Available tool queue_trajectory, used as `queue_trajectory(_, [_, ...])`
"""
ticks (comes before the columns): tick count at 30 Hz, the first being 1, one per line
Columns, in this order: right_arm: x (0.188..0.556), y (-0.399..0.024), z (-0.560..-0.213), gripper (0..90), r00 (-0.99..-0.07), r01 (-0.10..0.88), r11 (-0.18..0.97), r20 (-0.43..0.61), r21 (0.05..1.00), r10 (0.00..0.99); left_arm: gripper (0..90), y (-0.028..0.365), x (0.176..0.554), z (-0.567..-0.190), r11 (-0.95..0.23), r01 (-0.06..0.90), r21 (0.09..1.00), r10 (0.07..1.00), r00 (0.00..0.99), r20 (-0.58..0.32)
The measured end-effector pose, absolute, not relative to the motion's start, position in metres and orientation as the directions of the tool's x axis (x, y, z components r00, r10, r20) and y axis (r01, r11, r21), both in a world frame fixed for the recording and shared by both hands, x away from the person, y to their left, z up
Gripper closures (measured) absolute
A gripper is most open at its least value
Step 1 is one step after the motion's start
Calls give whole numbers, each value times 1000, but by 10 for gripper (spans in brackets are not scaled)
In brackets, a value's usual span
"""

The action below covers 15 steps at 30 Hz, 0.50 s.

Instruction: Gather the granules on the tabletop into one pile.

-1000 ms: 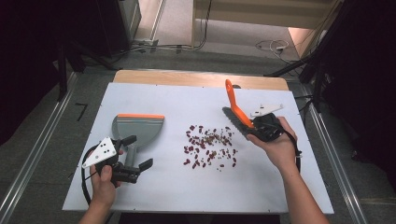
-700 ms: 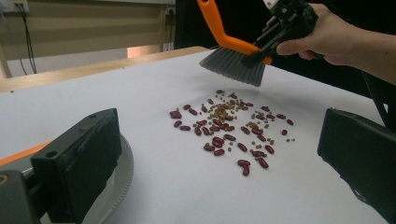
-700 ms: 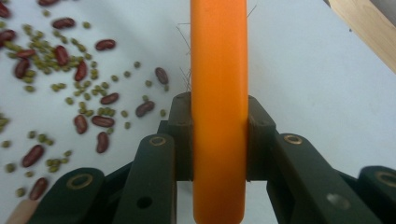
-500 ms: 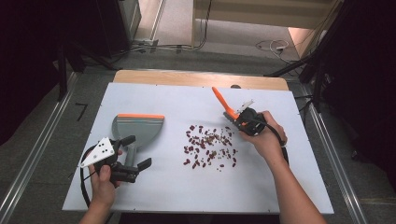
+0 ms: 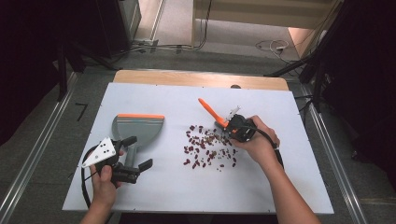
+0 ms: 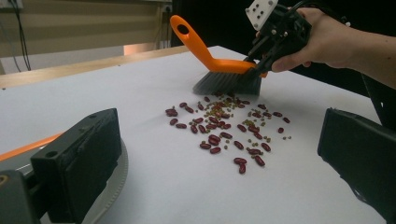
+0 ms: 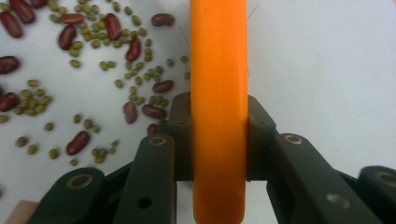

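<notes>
Bare white tabletop [image 5: 289, 186] lies open along the near edge and far right. A scatter of red and green beans [image 5: 208, 147] fills the middle, the orange-handled grey-bristled brush [image 6: 219, 70] at its far right edge. The grey orange-lipped dustpan [image 5: 137, 128] blocks the left side.

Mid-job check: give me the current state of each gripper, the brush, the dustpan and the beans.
right gripper: shut on the brush.
left gripper: open, jaws either side of the dustpan handle.
brush: held, bristles down at the far edge of the beans.
dustpan: flat on the table, no beans in it.
beans: scattered loose on the table.
table: white top.
</notes>
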State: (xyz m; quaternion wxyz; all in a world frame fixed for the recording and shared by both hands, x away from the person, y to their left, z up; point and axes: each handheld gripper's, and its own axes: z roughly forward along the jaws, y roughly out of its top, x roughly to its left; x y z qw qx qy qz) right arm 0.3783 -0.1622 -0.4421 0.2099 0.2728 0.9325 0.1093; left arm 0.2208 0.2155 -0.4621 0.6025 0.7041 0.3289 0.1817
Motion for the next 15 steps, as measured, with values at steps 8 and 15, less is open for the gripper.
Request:
queue_trajectory(8, [367, -156, -440, 683, -804, 414, 858, -320, 305, 502, 2, 214, 221, -463, -59, 245, 968, 681, 719, -141])
queue_trajectory(15, [375, -158, -432, 683, -798, 404, 846, -318, 347, 512, 2, 214, 221, -463, -61, 245, 968, 681, 719, -139])
